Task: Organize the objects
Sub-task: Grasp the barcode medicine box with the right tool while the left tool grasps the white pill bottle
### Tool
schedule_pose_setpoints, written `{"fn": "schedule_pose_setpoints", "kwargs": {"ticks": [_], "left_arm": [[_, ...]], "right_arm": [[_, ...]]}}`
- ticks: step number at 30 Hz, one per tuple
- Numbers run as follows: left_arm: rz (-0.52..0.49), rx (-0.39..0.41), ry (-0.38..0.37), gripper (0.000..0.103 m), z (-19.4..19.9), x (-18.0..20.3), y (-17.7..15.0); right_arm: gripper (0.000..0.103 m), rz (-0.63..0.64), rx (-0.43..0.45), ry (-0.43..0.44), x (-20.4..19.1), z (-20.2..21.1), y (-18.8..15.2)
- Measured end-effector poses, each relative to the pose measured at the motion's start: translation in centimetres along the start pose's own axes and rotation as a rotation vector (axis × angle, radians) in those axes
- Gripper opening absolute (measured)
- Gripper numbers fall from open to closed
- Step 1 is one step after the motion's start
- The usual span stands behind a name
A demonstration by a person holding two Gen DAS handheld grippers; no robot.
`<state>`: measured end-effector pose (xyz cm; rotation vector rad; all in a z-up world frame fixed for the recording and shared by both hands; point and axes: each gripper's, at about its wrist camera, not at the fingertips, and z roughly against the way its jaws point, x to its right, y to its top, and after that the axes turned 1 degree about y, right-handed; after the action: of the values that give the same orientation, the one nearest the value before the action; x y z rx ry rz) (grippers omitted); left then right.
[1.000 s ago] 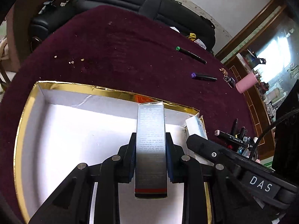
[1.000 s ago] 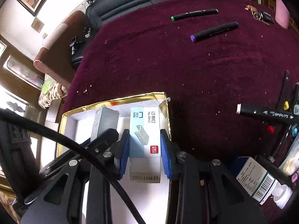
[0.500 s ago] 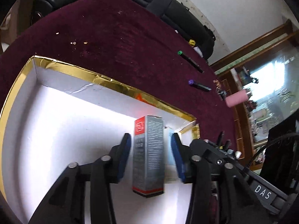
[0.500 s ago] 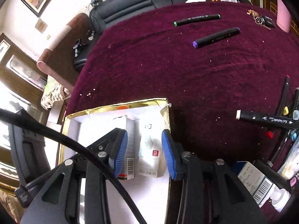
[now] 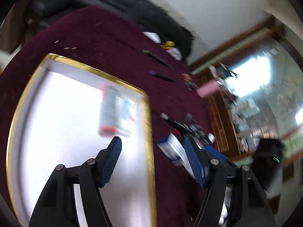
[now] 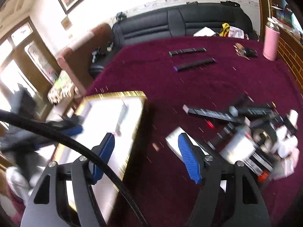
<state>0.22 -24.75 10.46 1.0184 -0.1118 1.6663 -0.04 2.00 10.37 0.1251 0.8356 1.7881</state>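
Silver carton [image 5: 108,111] and a pale staple box [image 5: 126,113] sit side by side inside the gold-rimmed white box [image 5: 149,124] on the maroon tabletop [image 6: 189,83] — both pretty blurry. Left hand-held gripper [image 5: 153,160] and right hand-held gripper [image 6: 145,155] are both opening up, nothing between the jaws — markers [image 6: 214,113] lie piled off to the right.

Motion blur smears the boxes [image 5: 113,113] in the gold-rimmed tray [image 5: 149,132]; the marker heap [image 6: 255,124] is unreadable.
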Motion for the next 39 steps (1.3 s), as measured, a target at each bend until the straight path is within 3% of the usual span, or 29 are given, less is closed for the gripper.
{"fn": "schedule_pose_setpoints", "kwargs": {"ticks": [6, 11, 15, 17, 19, 21, 27, 32, 39], "left_arm": [[-0.102, -0.027, -0.072, 0.063, 0.2, 3.9, -5.4], [-0.115, -0.046, -0.068, 0.063, 0.0, 4.6, -7.0], [-0.122, -0.012, -0.028, 0.063, 1.2, 4.7, -7.2], [-0.124, 0.003, -0.017, 0.063, 1.8, 4.7, -7.2], [-0.127, 0.011, -0.004, 0.063, 1.8, 4.7, -7.2], [-0.139, 0.013, 0.003, 0.063, 1.7, 4.9, -7.2], [-0.208, -0.044, 0.015, 0.063, -0.7, 6.6, -7.3], [-0.287, -0.128, 0.036, 0.063, -5.1, 9.3, -7.9], [-0.342, -0.248, 0.095, 0.062, -12.6, 12.9, -9.7]], "right_arm": [[0.069, -0.045, -0.059, -0.053, 4.2, 0.1, -3.0], [0.069, 0.047, -0.074, -0.092, 4.2, -2.0, -1.3], [0.069, 0.129, -0.124, -0.146, 3.6, -5.5, -0.3], [0.062, 0.140, -0.155, -0.153, 3.6, -7.2, -0.3], [0.036, 0.130, -0.189, -0.183, 3.9, -8.4, -0.5], [0.032, 0.080, -0.201, -0.172, 4.6, -8.5, -0.9], [0.032, -0.094, -0.107, -0.031, 8.2, -1.4, -3.2], [0.032, -0.195, -0.013, -0.034, 12.9, 6.4, -7.3], [0.033, -0.316, 0.012, -0.007, 17.8, 9.6, -10.7]]}}
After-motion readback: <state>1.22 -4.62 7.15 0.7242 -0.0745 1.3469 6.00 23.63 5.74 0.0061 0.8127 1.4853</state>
